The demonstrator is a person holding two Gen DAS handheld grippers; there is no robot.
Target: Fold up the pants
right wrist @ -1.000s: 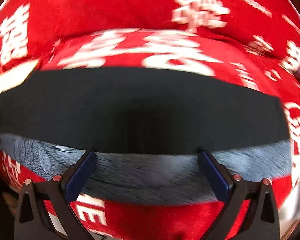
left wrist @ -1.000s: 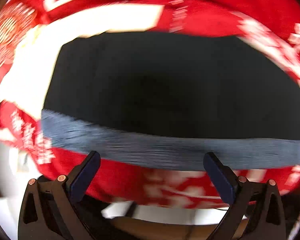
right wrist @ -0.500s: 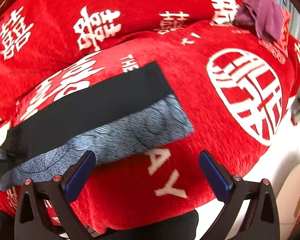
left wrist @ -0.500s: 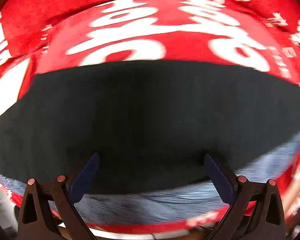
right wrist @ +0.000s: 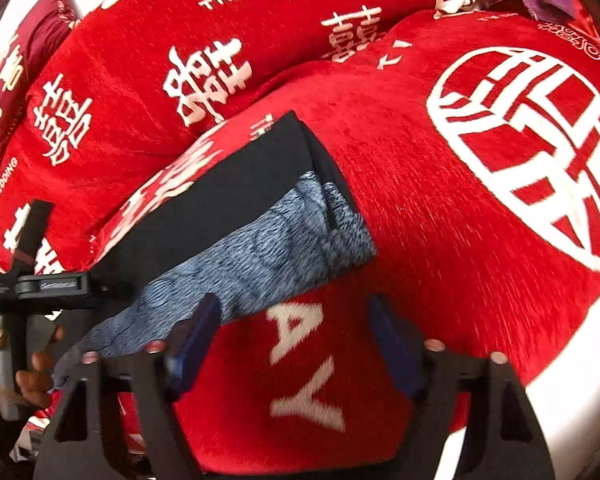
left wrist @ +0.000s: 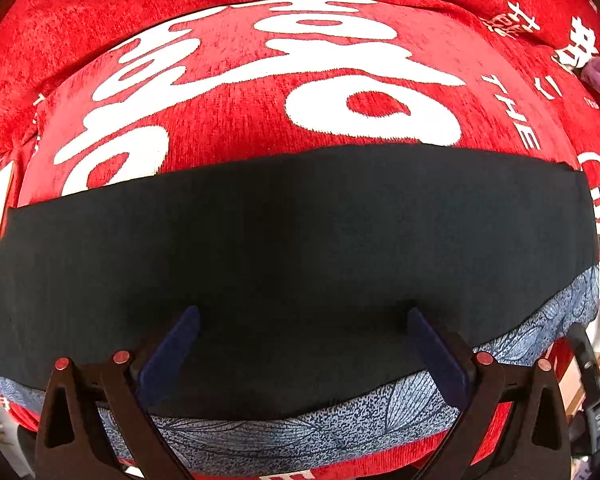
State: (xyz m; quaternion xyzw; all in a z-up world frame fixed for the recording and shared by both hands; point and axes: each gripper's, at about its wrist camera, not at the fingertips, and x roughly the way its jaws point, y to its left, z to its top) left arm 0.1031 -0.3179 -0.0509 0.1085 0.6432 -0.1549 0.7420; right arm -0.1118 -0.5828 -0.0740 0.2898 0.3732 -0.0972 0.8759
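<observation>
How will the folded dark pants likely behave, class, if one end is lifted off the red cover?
The pants look soft and thin, lying flat in layers, so they would probably droop. The folded blue-patterned layer may slide open, since nothing pins it. On the plush red cover, they probably drag rather than glide.

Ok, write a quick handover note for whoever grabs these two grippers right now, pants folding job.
Left gripper: open, empty, over the middle of the pants.
Right gripper: jaws closing, nothing gripped, beside the pants' end.
Pants: a long folded strip, dark layer over blue patterned layer, flat on the red blanket.
Done: lengthwise fold.
Left: probably fold the strip end to end.
</observation>
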